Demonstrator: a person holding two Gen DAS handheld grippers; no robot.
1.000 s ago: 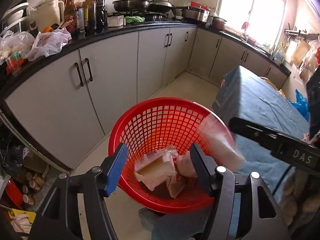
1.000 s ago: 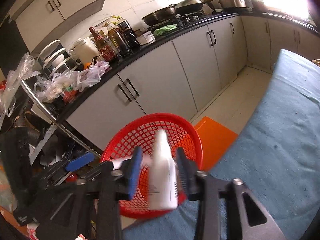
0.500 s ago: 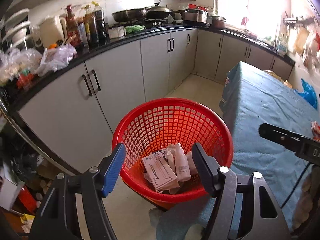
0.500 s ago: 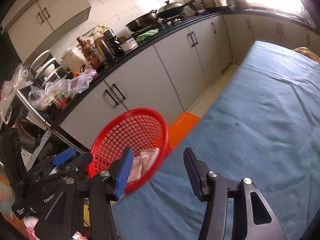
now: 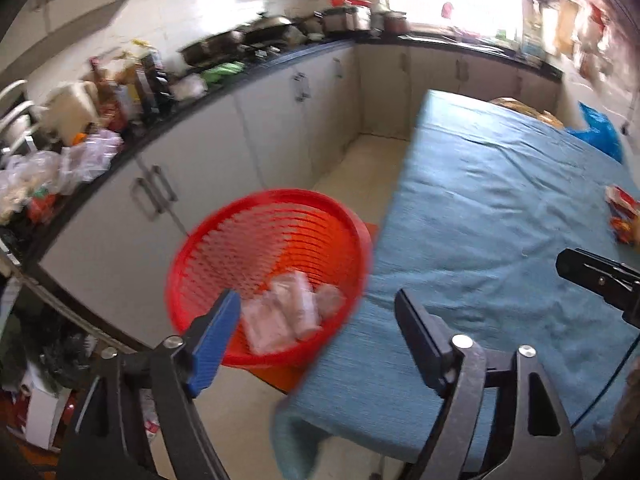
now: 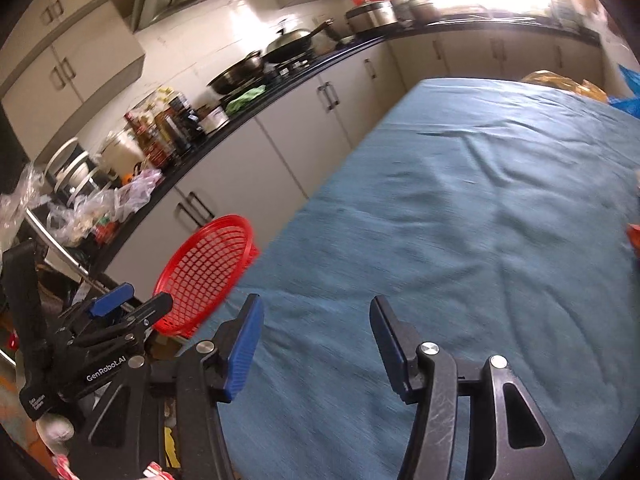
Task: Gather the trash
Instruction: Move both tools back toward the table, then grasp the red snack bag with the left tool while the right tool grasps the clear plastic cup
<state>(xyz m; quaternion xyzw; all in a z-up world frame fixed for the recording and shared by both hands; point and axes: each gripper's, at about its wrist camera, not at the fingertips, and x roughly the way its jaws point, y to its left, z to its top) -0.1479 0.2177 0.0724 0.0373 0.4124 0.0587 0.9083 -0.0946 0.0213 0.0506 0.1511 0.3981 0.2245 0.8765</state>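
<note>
Beside the near corner of the bench (image 5: 492, 216), which is draped in a blue cloth, stands the red basket (image 5: 224, 236), already holding several pale wrappers and packets (image 5: 286, 312) at its bottom. Left tool (image 5: 316, 340): released, jaws wide apart, nothing between them, hovering over the gap between basket rim and bench corner. Right tool (image 6: 316, 340): likewise released and empty, poised low over the blue cloth, with the basket (image 6: 208, 264) off to its left and partly hidden behind the bench edge. Remaining trash: a red and orange wrapper (image 5: 622, 216) lying at the far right of the bench, well apart from both tools; in the right wrist view only an orange sliver of it (image 6: 635, 238) shows at the frame edge. A blue bag (image 5: 600, 132) and a yellowish item sit past the far end of the bench; whether they count as trash cannot be told.

Judged step: reaching for the next piece. To do it well, the nearer right tool should travel to the wrapper with jaws kept apart, come down straddling a raised fold of it, and close without pinching the cloth beneath. A thin wrapper will likely crumple and slip, so a bite on its bulkiest part seems wise. Motion blur in the left wrist view hides finer detail
</note>
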